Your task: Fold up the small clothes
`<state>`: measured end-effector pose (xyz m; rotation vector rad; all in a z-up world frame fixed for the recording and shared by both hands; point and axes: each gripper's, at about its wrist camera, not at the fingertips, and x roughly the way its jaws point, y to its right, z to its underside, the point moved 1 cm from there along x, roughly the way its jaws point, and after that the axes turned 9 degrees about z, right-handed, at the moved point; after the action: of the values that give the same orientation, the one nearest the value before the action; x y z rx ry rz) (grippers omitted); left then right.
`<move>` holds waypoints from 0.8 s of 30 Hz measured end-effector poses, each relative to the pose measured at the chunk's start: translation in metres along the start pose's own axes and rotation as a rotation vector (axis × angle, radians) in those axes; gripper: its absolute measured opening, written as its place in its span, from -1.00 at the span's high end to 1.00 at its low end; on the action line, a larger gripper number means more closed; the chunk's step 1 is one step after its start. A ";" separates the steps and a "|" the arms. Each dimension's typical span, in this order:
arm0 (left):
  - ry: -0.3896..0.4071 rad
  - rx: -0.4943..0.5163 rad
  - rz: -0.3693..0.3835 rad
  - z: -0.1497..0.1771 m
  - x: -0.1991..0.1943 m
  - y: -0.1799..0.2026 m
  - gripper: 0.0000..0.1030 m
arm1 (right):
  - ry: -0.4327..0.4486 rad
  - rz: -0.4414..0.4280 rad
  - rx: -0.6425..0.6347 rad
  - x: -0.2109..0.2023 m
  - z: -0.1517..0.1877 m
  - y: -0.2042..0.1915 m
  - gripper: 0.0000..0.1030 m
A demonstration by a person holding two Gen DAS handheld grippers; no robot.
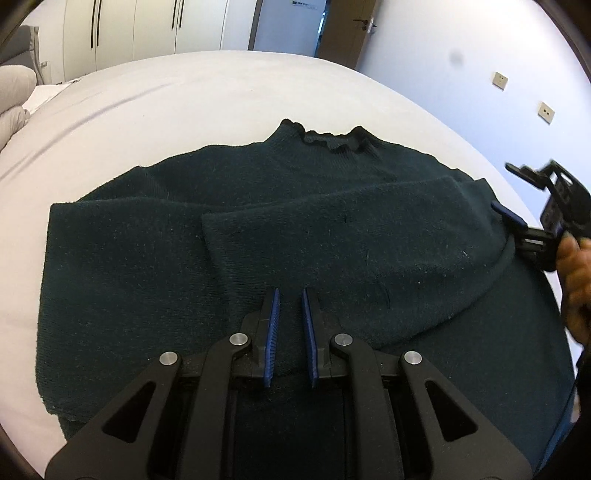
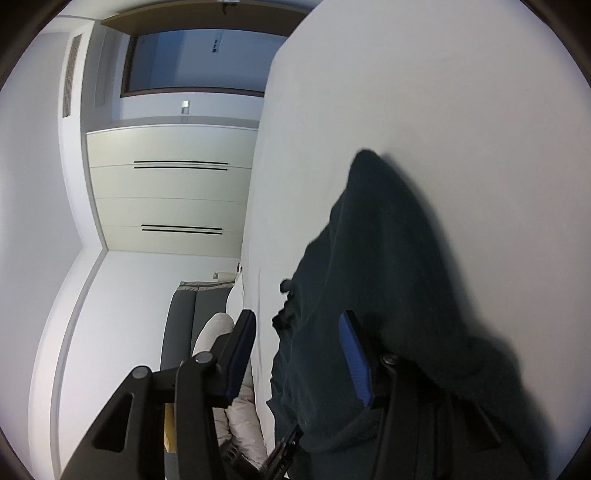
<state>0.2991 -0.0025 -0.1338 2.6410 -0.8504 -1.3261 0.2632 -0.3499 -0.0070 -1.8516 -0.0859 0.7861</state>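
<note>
In the left wrist view a dark green sweater [image 1: 295,229] lies spread on a white bed [image 1: 184,96], its ruffled collar [image 1: 328,138] at the far side and both sleeves folded across the chest, the right sleeve [image 1: 351,251] lying over the left. The left claw [image 1: 291,295] hangs just above the lower part of the sweater, its blue pads [image 1: 272,332] drawn close with only a narrow gap between them; nothing is pinched there, the knit simply shows through the gap. At the right edge of this view the right claw [image 1: 508,218] sits at the sweater's shoulder, carried by a hand [image 1: 574,280]. Wardrobe doors [image 1: 122,33] and an open doorway [image 1: 288,22] stand beyond the bed, and a pale pillow [image 1: 14,92] lies at far left. The right wrist view is rolled on its side, so the bed [image 2: 443,92] fills the right half like a wall. The right claw [image 2: 297,321] stands about half open; its far pad [image 2: 352,358] lies against the dark sweater [image 2: 388,277], while the near pad [image 2: 240,350] is clear of it, so the cloth is between the jaws but not clamped. The wardrobe [image 2: 170,195] and a grey headboard [image 2: 181,325] show at left.
</note>
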 end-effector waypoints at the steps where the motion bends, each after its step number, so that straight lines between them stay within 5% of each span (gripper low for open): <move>1: 0.001 0.008 -0.009 0.002 -0.005 0.001 0.74 | -0.008 0.001 0.013 0.004 -0.003 0.000 -0.02; 8: 0.015 0.010 -0.010 0.002 -0.005 0.004 0.74 | -0.159 0.134 -0.062 0.004 0.030 -0.014 -0.40; 13: 0.022 -0.016 0.024 0.002 -0.009 -0.003 0.74 | -0.065 0.049 0.148 -0.042 0.030 0.040 0.02; 16: 0.024 -0.027 0.037 0.003 -0.011 -0.007 0.74 | -0.023 0.084 0.154 -0.069 0.034 0.046 0.01; 20: 0.024 -0.009 0.015 0.002 -0.011 -0.003 0.74 | 0.040 0.059 0.051 -0.087 0.028 0.012 -0.46; 24: 0.023 0.002 -0.001 0.001 -0.010 0.001 0.74 | 0.029 0.007 -0.057 -0.057 0.013 -0.023 -0.59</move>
<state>0.2928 0.0016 -0.1272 2.6536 -0.8481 -1.2931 0.2185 -0.3533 0.0370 -1.9175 -0.0835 0.7685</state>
